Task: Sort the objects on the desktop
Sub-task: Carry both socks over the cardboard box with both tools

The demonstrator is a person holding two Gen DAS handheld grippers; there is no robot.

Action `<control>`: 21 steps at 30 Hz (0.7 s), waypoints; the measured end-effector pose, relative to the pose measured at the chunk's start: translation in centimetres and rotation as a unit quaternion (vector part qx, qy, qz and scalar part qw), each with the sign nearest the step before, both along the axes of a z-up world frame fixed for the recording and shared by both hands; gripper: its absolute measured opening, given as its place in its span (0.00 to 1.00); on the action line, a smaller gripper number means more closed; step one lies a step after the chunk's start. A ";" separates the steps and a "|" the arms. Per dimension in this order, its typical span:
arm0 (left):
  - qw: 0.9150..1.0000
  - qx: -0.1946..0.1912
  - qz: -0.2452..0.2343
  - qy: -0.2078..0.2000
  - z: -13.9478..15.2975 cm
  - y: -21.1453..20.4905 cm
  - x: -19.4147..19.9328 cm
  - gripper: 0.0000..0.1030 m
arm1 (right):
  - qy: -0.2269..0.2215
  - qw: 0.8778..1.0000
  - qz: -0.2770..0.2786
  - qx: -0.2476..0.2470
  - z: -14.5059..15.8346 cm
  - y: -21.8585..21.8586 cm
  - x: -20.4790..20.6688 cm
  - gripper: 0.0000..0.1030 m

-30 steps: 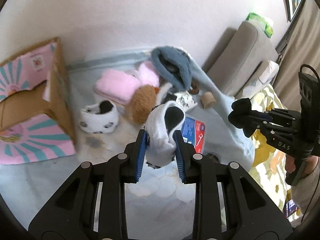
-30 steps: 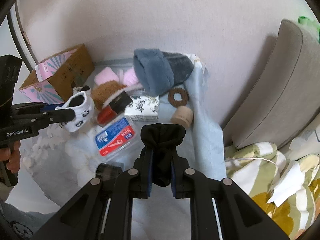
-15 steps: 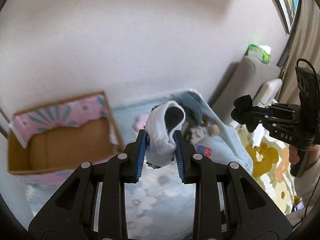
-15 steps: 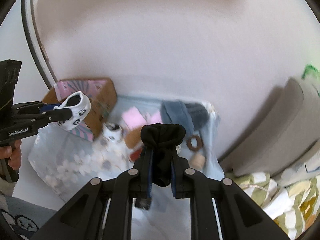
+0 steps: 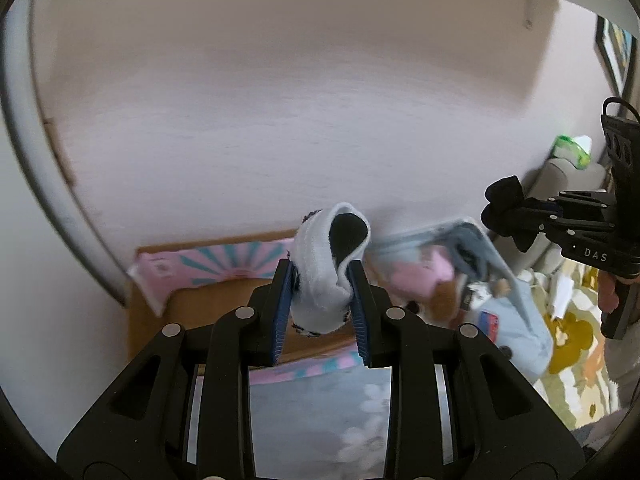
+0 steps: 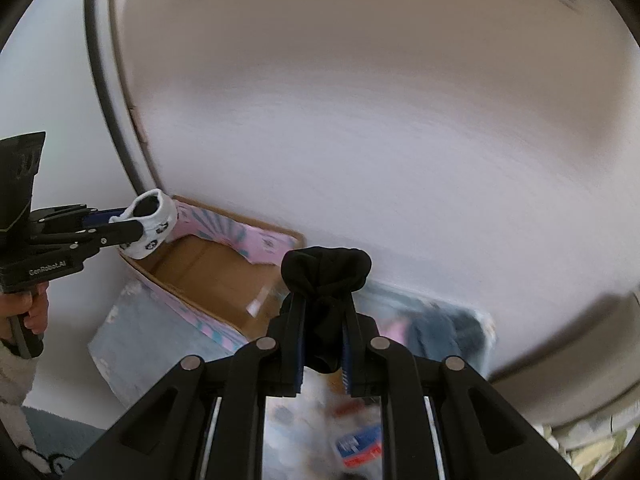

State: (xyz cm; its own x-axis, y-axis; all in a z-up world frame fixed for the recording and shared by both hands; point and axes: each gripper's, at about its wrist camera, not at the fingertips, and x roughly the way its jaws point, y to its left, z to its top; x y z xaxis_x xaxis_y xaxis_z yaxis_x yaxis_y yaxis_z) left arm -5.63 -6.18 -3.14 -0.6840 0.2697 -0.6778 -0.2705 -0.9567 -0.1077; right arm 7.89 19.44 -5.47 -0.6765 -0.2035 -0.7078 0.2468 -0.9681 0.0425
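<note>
My left gripper [image 5: 322, 300] is shut on a white sock with dark spots [image 5: 324, 272] and holds it in the air over the open pink cardboard box [image 5: 216, 268]. It also shows in the right wrist view [image 6: 150, 224], above the box's left corner [image 6: 216, 272]. My right gripper [image 6: 323, 344] is shut on a rolled black sock [image 6: 325, 276], held high to the right of the box. It shows in the left wrist view [image 5: 506, 210] at the right.
A pile with a pink fluffy item [image 5: 420, 278], a blue-grey slipper [image 5: 468, 248], a brown plush [image 5: 440, 300] and a red-blue packet [image 6: 356, 446] lies on the pale blue floral cloth [image 5: 320, 420]. A grey cushion [image 6: 568, 344] stands right; the wall is close behind.
Both grippers have risen and swung left with their socks. The box now lies under the left gripper and the pile has dropped to the lower right.
</note>
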 end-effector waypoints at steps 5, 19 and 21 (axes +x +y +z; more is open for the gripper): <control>1.000 -0.002 0.025 -0.006 -0.1 -3.5 -0.9 0.24 | -0.007 0.999 0.030 -0.011 0.0 -3.8 -2.8 0.13; 0.995 -0.006 0.045 -0.093 -7.0 -8.5 -6.7 0.24 | -0.107 0.991 0.072 -0.036 -7.3 -12.8 -11.2 0.13; 0.993 -0.004 0.045 -0.106 -8.5 -8.9 -7.1 0.24 | -0.124 0.989 0.072 -0.037 -9.0 -13.7 -11.9 0.13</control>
